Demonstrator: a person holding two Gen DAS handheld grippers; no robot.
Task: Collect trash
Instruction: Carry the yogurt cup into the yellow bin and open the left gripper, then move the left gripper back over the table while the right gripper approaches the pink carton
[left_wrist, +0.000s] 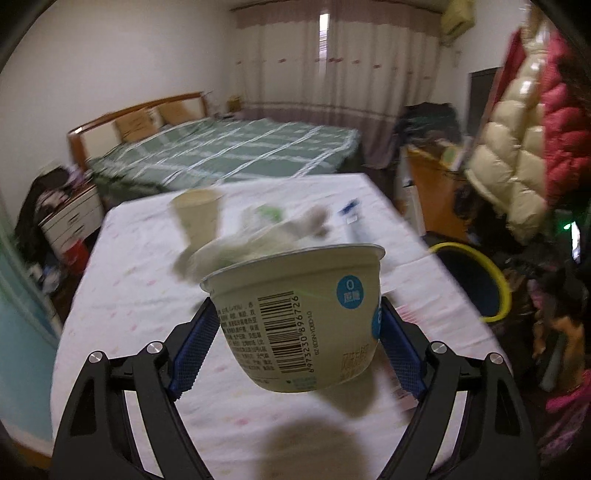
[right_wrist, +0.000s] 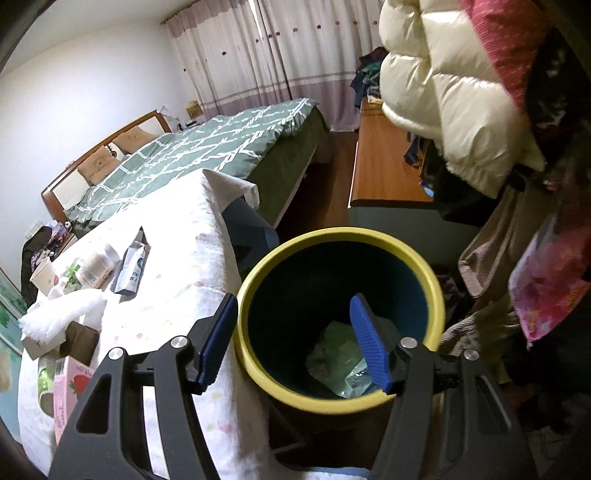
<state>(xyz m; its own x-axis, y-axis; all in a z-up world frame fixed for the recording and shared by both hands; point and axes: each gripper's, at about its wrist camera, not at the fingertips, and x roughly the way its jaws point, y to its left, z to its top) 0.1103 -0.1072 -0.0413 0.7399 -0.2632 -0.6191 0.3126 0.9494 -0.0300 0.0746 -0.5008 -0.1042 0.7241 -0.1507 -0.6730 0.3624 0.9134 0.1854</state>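
My left gripper (left_wrist: 295, 306) is shut on a pale yogurt cup (left_wrist: 299, 317) with a barcode, and the blue pads press on both its sides. The cup hangs tilted above the table (left_wrist: 129, 277), which has a white dotted cloth. Blurred behind it are a paper cup (left_wrist: 197, 218), crumpled wrappers (left_wrist: 258, 236) and a blue-white packet (left_wrist: 351, 212). My right gripper (right_wrist: 293, 301) is open and holds nothing, over the near rim of a yellow-rimmed bin (right_wrist: 340, 234). Greenish plastic trash (right_wrist: 343, 365) lies in the bin's bottom. The bin (left_wrist: 498, 280) stands off the table's right edge.
In the right wrist view the table holds a paper cup (right_wrist: 42, 275), a milk packet (right_wrist: 133, 269), white tissue (right_wrist: 62, 314), a brown wallet-like item (right_wrist: 79, 341) and a pink strawberry box (right_wrist: 68, 387). A green bed (right_wrist: 192, 155) lies beyond. Hanging coats (right_wrist: 443, 92) crowd the right side.
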